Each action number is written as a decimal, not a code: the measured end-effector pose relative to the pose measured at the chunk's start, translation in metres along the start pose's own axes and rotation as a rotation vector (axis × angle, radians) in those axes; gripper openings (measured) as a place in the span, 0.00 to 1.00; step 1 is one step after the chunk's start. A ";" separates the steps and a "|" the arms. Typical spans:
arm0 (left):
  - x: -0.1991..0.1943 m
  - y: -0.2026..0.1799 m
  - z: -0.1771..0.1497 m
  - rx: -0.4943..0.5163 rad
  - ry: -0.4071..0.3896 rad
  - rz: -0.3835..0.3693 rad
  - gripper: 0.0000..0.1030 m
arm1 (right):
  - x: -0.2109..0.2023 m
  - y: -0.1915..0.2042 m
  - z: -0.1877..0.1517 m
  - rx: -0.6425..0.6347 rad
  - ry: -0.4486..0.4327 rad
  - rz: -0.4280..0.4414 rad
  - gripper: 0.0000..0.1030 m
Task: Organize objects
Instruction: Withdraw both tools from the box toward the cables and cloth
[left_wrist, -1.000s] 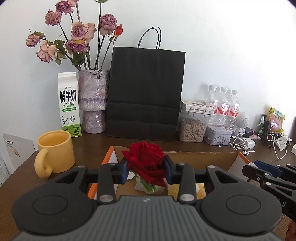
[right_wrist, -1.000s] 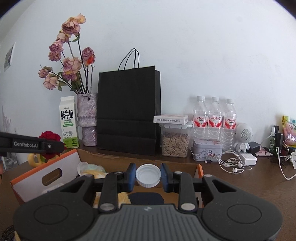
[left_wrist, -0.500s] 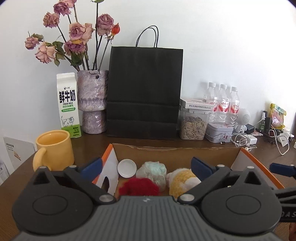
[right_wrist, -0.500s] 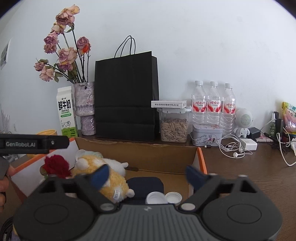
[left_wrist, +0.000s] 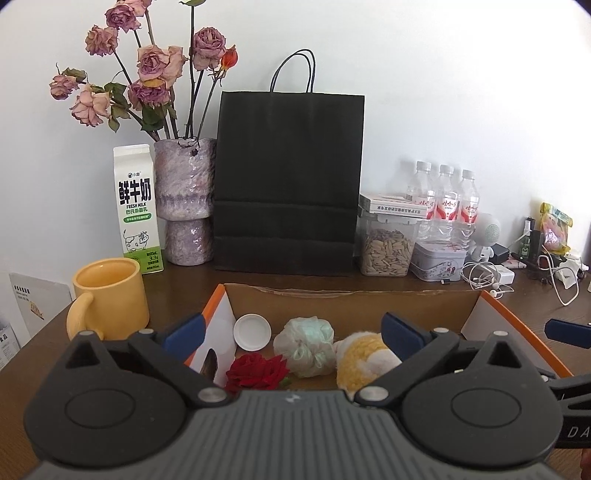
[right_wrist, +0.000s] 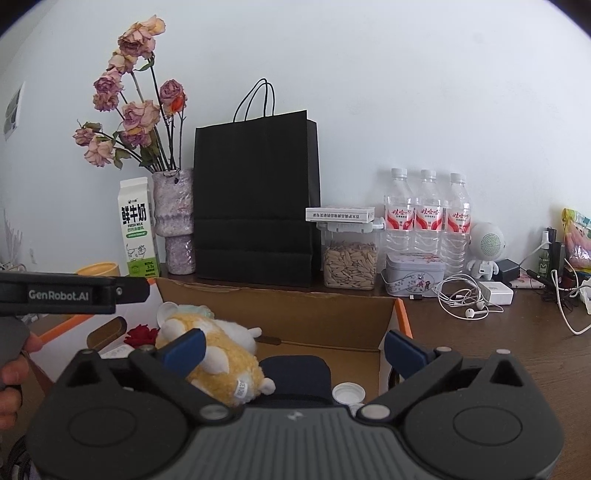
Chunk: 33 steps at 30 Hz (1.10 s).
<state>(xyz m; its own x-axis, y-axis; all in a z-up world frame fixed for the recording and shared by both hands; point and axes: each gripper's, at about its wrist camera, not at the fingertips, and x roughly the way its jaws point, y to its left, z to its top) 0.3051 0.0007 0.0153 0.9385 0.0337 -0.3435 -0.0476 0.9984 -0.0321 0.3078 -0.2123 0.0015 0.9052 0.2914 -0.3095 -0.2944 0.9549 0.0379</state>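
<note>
1. Left wrist view: the left gripper (left_wrist: 291, 330) hangs over the near edge of the cardboard box (left_wrist: 351, 293), its jaws spread wide with nothing between them.
2. Inside the box, the red rose (left_wrist: 257, 372) lies at the near left corner; just beyond it sits a white cap (left_wrist: 252, 331), and a pale green tissue bundle (left_wrist: 304, 346) is beside it to the right, touching the plush toy (left_wrist: 364, 360).
3. Right wrist view: the right gripper (right_wrist: 293, 349) also has its jaws wide and empty above the box's right end, where two more white caps (right_wrist: 347, 393) lie by a dark blue case (right_wrist: 295, 374).
4. The rose looks light and crushable, best pinched gently low on the bloom. The caps are stiff, light and probably slippery, so take them across the rim.
5. The yellow mug (left_wrist: 109, 297) stands on the desk (left_wrist: 177, 278) left of the box; likely heavy and rigid, grip its wall.
</note>
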 end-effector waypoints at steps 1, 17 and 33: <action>-0.001 0.000 0.000 0.000 -0.003 0.000 1.00 | -0.001 0.000 0.000 0.000 -0.003 0.000 1.00; -0.029 0.001 0.001 -0.007 -0.055 0.010 1.00 | -0.021 0.006 -0.001 -0.015 -0.051 0.012 1.00; -0.083 0.018 -0.022 -0.022 -0.010 0.028 1.00 | -0.070 0.015 -0.027 -0.070 -0.062 0.010 1.00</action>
<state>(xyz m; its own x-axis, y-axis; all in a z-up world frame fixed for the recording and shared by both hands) 0.2190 0.0148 0.0228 0.9403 0.0618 -0.3348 -0.0809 0.9958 -0.0435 0.2317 -0.2195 -0.0017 0.9186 0.3060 -0.2500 -0.3223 0.9463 -0.0264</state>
